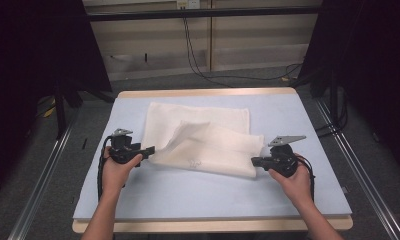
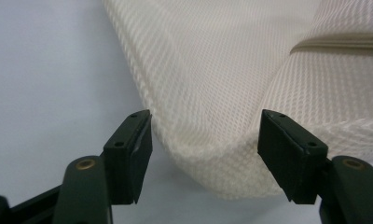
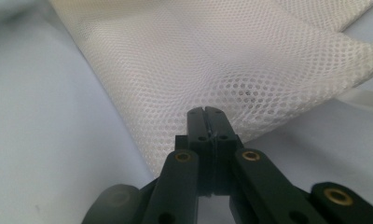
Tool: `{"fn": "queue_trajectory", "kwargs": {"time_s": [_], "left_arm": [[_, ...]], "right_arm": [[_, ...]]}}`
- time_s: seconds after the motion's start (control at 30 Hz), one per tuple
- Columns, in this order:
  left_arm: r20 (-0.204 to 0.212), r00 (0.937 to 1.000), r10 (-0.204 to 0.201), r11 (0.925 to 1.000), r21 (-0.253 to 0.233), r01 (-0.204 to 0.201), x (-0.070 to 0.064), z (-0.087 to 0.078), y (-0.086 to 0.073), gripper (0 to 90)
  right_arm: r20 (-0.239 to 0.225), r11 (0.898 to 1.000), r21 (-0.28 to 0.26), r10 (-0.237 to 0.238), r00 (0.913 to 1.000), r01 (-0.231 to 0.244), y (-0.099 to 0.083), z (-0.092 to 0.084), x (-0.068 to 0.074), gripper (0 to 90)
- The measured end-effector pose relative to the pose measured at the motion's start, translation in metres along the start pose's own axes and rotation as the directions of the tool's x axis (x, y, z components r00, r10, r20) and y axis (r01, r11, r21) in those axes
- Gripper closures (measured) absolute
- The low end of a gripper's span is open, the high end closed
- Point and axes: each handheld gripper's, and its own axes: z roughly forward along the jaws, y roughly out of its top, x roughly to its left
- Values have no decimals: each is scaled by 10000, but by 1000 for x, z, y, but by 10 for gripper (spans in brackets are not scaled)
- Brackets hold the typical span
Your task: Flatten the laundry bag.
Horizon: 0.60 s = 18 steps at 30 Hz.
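Observation:
A white mesh cloth (image 1: 203,135) lies partly folded over itself on the light blue table top (image 1: 213,195). In the high view my left gripper (image 1: 150,150) is at the cloth's left corner. Its jaws stand open in the left gripper view, and the rounded cloth fold (image 2: 212,79) reaches in between them, level with the left gripper (image 2: 205,154). My right gripper (image 1: 254,161) is at the cloth's near right corner. In the right gripper view the right gripper (image 3: 206,114) is shut, pinching the edge of the mesh cloth (image 3: 198,60).
Bare blue table top stretches in front of the cloth to the wooden front edge (image 1: 213,226). Metal rails (image 1: 353,150) run along both sides of the table. Black cables (image 1: 198,65) lie on the floor behind it.

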Motion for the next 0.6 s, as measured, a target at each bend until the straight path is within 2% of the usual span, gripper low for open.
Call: {"fn": "queue_trajectory", "kwargs": {"time_s": [0.1,0.2,0.27,0.33,0.37,0.4,0.47,0.57,0.6], "left_arm": [[296,9996,33,9994,-343,-23,-2,0,8,324],[656,9969,437,9989,-194,-425,-11,2,15,300],[1201,9911,580,9982,-208,-559,-19,7,17,298],[1782,9820,629,9979,5,-641,-25,12,16,300],[1893,9796,673,9974,114,-707,-28,15,14,305],[2073,9745,855,9946,401,-958,-32,19,12,312],[2293,9666,1140,9893,630,-1317,-37,26,7,312],[2320,9636,1330,9851,762,-1544,-40,33,0,317],[2462,9601,1329,9834,883,-1588,-41,37,-4,330]], "right_arm": [[31,10000,41,-16,10000,16,2,1,0,897],[2,10000,26,-12,10000,12,3,1,-1,897],[2,10000,18,15,10000,-15,3,1,-1,897],[-17,10000,53,11,10000,-11,4,2,-1,896],[-18,10000,63,-17,10000,17,4,2,-1,896],[-27,10000,57,-44,10000,44,4,2,-1,895],[-19,10000,56,73,10000,-73,4,1,0,894],[-56,10000,17,40,10000,-40,4,2,-2,868],[-69,9999,67,76,9999,-75,4,2,-2,838]]}}
